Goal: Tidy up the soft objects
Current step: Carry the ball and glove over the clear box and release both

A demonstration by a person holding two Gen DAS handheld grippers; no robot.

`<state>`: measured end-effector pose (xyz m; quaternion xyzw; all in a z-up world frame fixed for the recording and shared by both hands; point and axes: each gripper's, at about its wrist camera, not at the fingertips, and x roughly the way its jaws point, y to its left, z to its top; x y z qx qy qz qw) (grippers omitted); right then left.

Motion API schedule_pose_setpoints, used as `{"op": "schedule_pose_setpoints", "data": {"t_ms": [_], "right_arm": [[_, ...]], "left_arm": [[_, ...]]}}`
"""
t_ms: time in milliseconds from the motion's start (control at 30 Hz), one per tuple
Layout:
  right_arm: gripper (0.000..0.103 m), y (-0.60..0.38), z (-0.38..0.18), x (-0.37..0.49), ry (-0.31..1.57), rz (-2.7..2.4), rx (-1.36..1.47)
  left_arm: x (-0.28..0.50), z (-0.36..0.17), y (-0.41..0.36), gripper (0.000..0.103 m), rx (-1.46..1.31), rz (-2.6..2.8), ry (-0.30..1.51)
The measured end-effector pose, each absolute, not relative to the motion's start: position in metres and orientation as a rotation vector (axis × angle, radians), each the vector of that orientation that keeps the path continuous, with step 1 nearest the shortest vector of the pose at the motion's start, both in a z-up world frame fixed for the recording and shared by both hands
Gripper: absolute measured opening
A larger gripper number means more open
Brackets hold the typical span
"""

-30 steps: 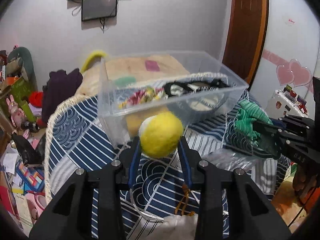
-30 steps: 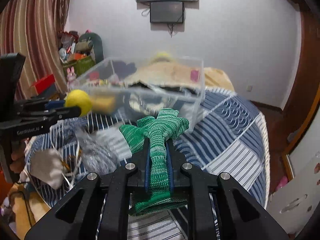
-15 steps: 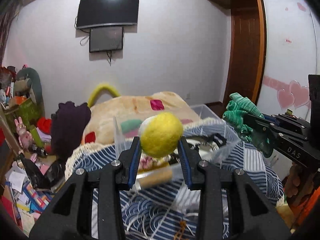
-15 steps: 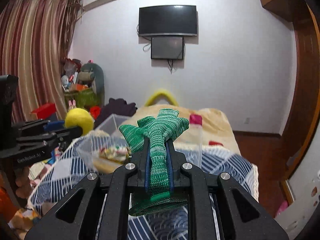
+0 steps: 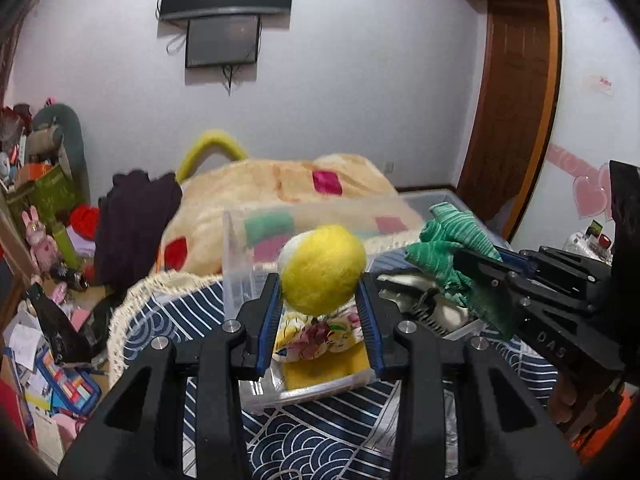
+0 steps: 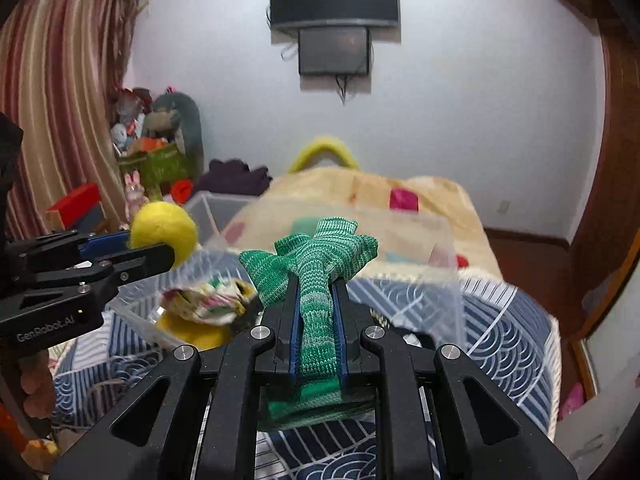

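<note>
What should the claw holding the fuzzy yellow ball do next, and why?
Probably ease down and forward a little, then let go. The left claw grips the yellow ball just above the clear bin, which already holds a flowery cloth, so a short drop should land it inside.

Each black hand-held gripper [image 5: 320, 312] has blue-lined fingers [image 6: 295, 312], silver screws, white lettering.

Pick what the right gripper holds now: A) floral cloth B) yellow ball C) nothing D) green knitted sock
D: in the right wrist view the right gripper is shut on the green knitted sock, while the yellow ball sits in the left gripper, above the clear bin.
</note>
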<state>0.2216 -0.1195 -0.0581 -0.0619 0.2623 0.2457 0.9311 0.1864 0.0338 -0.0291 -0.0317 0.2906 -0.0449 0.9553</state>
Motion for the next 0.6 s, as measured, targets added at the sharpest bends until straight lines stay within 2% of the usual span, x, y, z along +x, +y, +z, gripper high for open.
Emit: {"op": "schedule_pose_setpoints", "data": {"t_ms": [133,300,400,467,500,600], "right_arm": [[0.013,-0.117,-0.061,0.226,0.549,0.483,-0.146],[0.019,-0.114,-0.06,0.224,0.541,0.457,-0.178],[0.026,-0.115,-0.059,0.228,0.556,0.459,-0.178],[0.04,-0.117,-0.058,0.227,0.552,0.461,-0.174],[0.042,-0.12,-0.056,0.225,0.543,0.465,-0.17],[0.042,-0.125,-0.049,0.216,0.519,0.477,-0.165]], "left_arm": [[0.201,-0.045,0.034,0.037,-0.083,-0.115,0.657],[0.207,-0.055,0.032,0.037,-0.097,-0.146,0.699],[0.203,-0.051,0.03,0.043,-0.095,-0.15,0.694],[0.198,-0.047,0.03,0.046,-0.092,-0.15,0.683],[0.195,-0.044,0.029,0.048,-0.089,-0.15,0.675],[0.182,-0.033,0.029,0.061,-0.077,-0.144,0.641]]}}
